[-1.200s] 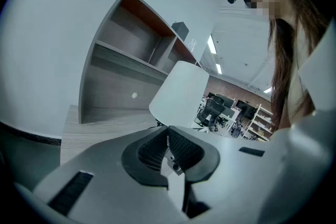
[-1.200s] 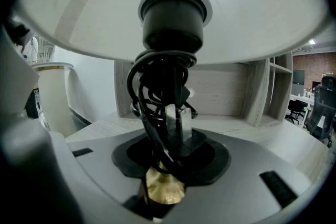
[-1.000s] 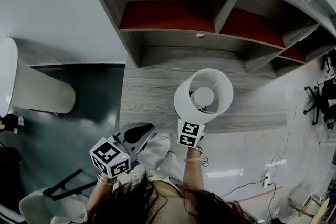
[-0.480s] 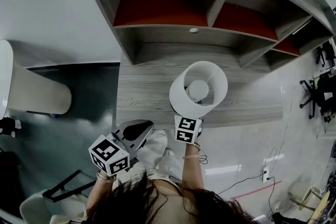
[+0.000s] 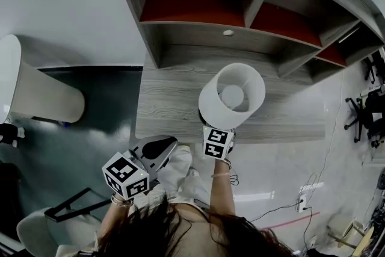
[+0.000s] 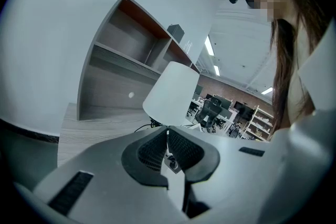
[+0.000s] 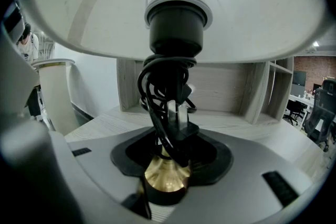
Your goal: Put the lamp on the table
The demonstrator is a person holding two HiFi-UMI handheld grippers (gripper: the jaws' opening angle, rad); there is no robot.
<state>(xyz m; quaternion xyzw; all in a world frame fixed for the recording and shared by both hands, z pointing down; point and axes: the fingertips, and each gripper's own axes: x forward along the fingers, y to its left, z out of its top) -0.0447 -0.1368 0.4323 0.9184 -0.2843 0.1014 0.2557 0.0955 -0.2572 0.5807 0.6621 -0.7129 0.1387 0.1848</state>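
Observation:
A lamp [image 5: 231, 96] with a white shade stands upright near the front edge of the grey wooden table [image 5: 168, 99]. In the right gripper view its brass foot [image 7: 167, 176] and cord-wrapped black stem [image 7: 163, 86] sit between the jaws of my right gripper [image 7: 170, 157]. Those jaws are opening, and the pads stand clear of the stem. From the head view my right gripper [image 5: 219, 135] is tucked under the shade. My left gripper [image 5: 165, 147] hangs shut and empty to the left, below the table edge. In the left gripper view the left gripper [image 6: 167, 136] points at the lamp's shade [image 6: 170, 92].
A grey shelf unit [image 5: 240, 39] with red-backed compartments rises at the table's back. A tall white cylinder [image 5: 36, 99] stands on the floor at the left. An office chair [image 5: 367, 117] and a power strip [image 5: 302, 201] with cables lie to the right.
The lamp and my right gripper stay at the table's front edge; only the head view has shifted a little. The left gripper has not moved.

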